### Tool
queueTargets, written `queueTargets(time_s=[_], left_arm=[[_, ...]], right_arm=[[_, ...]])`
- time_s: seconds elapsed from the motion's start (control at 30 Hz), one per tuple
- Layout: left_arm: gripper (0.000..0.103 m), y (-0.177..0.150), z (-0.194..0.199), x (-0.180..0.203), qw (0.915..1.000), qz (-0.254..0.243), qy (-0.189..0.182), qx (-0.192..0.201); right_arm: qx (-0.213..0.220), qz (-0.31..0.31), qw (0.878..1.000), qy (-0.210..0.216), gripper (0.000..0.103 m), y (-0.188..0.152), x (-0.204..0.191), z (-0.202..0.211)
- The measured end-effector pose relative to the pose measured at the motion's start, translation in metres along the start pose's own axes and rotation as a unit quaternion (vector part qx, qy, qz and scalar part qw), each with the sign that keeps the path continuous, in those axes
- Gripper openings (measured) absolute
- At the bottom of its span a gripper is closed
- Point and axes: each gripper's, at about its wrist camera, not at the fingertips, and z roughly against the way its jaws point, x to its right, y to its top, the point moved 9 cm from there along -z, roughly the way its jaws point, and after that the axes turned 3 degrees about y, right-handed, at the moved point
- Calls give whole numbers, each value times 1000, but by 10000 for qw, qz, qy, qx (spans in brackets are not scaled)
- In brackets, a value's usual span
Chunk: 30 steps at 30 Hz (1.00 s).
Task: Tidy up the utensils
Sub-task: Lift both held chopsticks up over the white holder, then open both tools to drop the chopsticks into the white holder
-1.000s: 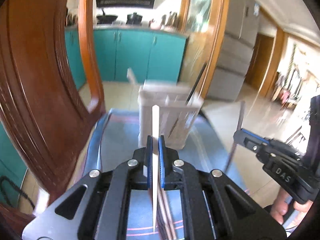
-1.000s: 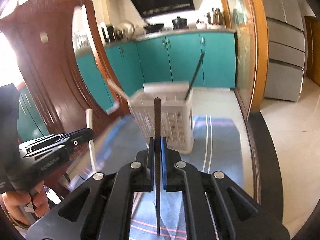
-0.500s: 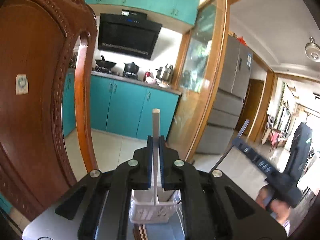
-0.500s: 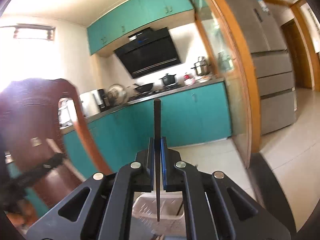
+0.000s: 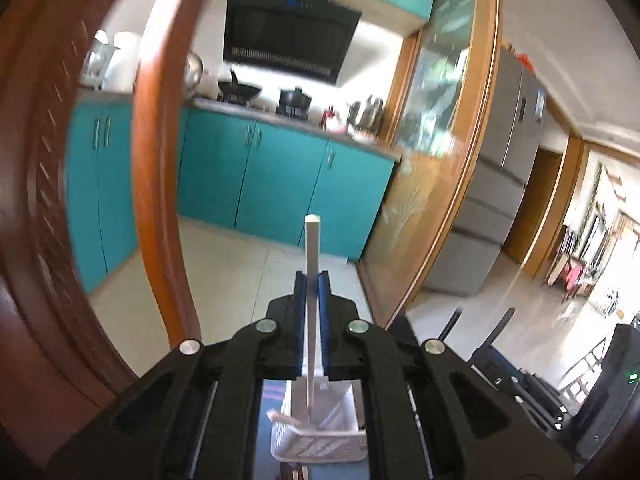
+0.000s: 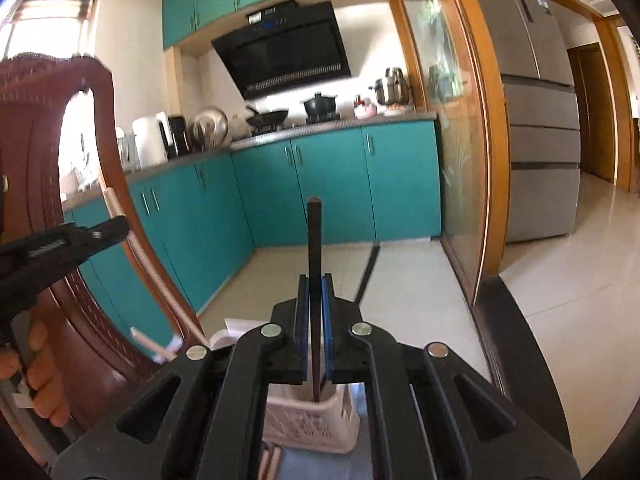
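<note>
Left wrist view: the left gripper, matte black with blue-lined fingers, is clamped on a slim, square-ended white chopstick standing upright between them. Its lower end hangs over the white basket, a perforated plastic holder with slotted walls, seen below the gripper body. To the left of the basket rises a glossy, carved red-brown wooden chair back.

Right wrist view: the right gripper, of the same build, is closed on a dark, square-section chopstick, also upright, its lower tip above the same basket. A patterned blue surface carries the basket.
</note>
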Motion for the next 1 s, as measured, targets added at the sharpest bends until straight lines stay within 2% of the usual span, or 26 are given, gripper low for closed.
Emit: queueTargets(time_s=[0.1,0.13,0.17,0.23,0.27,0.43,0.5,0.57,0.63,0.73,0.8,0.9,1.0], left_arm=[[7,-20,-14,6,9996,-164,35,-233],[7,-25,-16,8,9993,-259,74,-270],[7,-30,-17,11,9989,-341,93,-299],[7,-35,-17,13,9986,-413,89,-332],[9,-37,-14,12,9985,-415,104,-330],[30,-40,4,9,9990,-372,21,-226],[37,-41,24,5,9993,-379,11,-61],[40,-41,41,-2,9986,-462,170,213],[44,-42,53,-11,9969,-502,391,459],[49,-57,57,-24,9961,-493,532,496],[52,-78,52,-34,9964,-535,603,250],[52,-118,38,-56,9943,-509,859,-376],[52,-150,33,-74,9915,-198,880,-941]], right_arm=[[-58,47,10000,-9,7,-7,1,1],[-27,81,10000,-30,12,-8,2,5],[14,121,9999,-55,25,-8,3,10],[128,114,9998,-40,41,-9,4,23],[214,72,9997,-22,45,-10,6,30],[476,-71,9983,340,45,-24,9,76],[344,23,9980,535,45,-38,4,82],[-126,173,9979,609,45,-65,-6,73],[-833,228,9938,695,45,-96,-16,51],[-2081,200,9757,656,45,-153,-28,6],[-2586,299,9643,492,42,-182,-33,-16],[-2900,501,9553,290,38,-204,-42,-34],[-3171,483,9467,295,35,-222,-51,-46]])
